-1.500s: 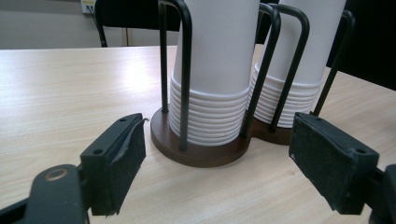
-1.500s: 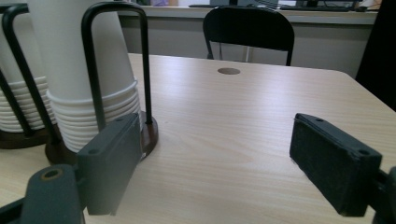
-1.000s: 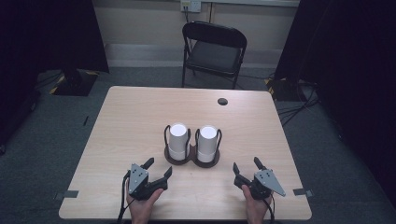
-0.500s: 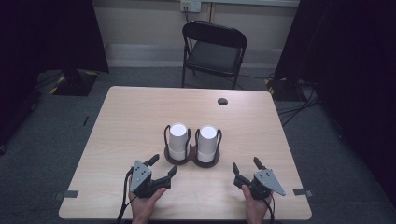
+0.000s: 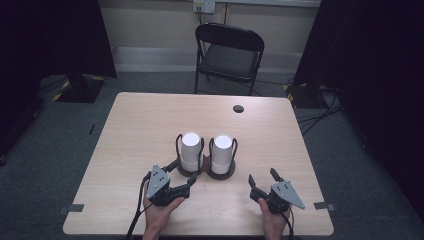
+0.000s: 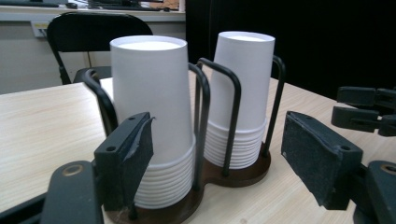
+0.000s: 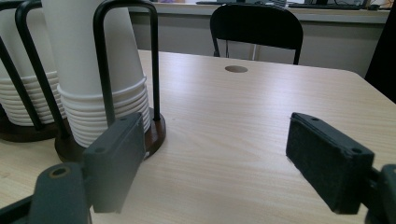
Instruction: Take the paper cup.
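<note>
Left gripper (image 5: 182, 177) agape beside cup holder (image 5: 206, 171), right gripper (image 5: 263, 181) agape, empty

Matt white paper cups (image 6: 152, 98), seemingly wooden holder base (image 6: 243, 172), black wire.

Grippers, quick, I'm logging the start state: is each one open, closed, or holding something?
Left gripper: open, holding nothing, close to the cup holder.
Right gripper: open, holding nothing.
</note>
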